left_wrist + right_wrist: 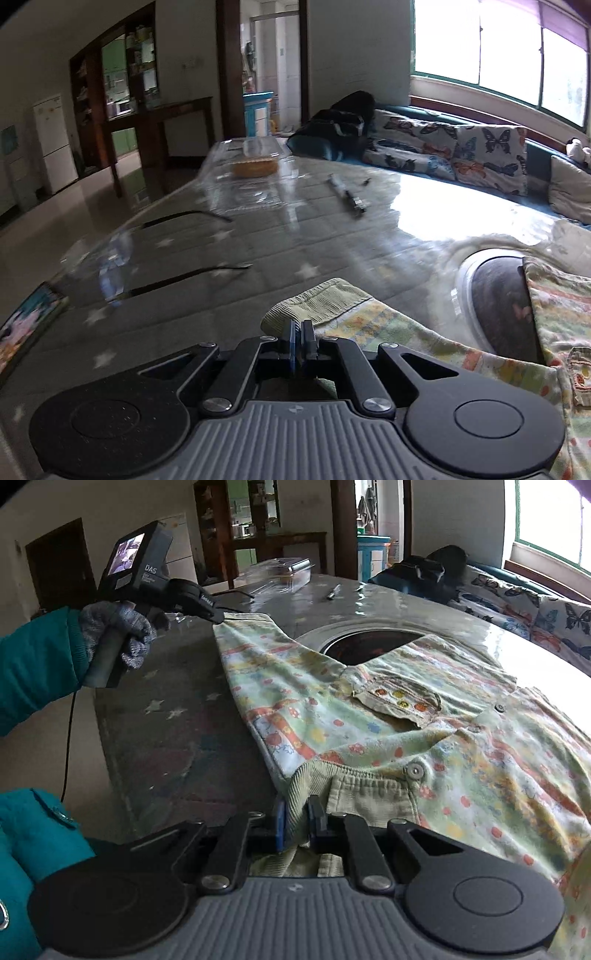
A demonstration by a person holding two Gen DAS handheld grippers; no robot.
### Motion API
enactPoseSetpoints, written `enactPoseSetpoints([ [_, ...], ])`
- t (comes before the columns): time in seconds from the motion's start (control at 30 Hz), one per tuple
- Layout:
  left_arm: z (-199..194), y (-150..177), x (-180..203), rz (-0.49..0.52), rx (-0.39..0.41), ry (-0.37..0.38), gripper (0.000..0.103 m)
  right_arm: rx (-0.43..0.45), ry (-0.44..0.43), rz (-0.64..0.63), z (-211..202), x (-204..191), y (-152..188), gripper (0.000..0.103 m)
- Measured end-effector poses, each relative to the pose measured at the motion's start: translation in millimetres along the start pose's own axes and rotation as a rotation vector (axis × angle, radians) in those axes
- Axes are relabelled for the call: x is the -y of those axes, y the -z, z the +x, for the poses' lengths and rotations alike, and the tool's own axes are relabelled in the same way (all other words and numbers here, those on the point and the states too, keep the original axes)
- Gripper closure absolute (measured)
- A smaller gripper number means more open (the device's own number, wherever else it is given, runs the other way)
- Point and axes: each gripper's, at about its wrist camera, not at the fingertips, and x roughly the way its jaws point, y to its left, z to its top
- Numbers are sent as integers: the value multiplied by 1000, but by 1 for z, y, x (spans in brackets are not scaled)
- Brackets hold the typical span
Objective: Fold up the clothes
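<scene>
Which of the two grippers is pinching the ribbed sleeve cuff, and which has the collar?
The left gripper pinches the ribbed sleeve cuff; the right gripper holds the corduroy collar beside the top snap.

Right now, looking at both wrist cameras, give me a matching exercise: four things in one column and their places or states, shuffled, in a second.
Things:
1. left gripper
2. right gripper
3. clear plastic box
4. garment pocket

Places or states:
A. far end of the table
B. clamped on a ribbed sleeve cuff
C. closed on the ribbed collar
D. embroidered with round patches

Pairs: 1-B, 2-C, 3-A, 4-D
</scene>
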Motion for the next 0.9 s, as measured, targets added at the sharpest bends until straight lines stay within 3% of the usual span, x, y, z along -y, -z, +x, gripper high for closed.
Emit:
enactPoseSetpoints([
  [0.2,3,1,-4,7,-33,-4,93,38,6,40,-14,15,-9,71],
  [0.27,3,-1,-3,6,-34,-5,83,60,41,58,-25,22,-12,67],
  [0.37,-2,-8,3,9,-15,14,77,78,107,100,-36,44,-15,65],
  [0.5,-6,-17,27,35,-5,95,74,90,213,181,-48,86,-18,59],
  [0.67,-7,-30,75,80,-4,228,64,100,326,262,-55,136,-18,59],
  [0.9,13,-42,155,179,-35,380,61,66,445,401,-39,206,-18,59],
])
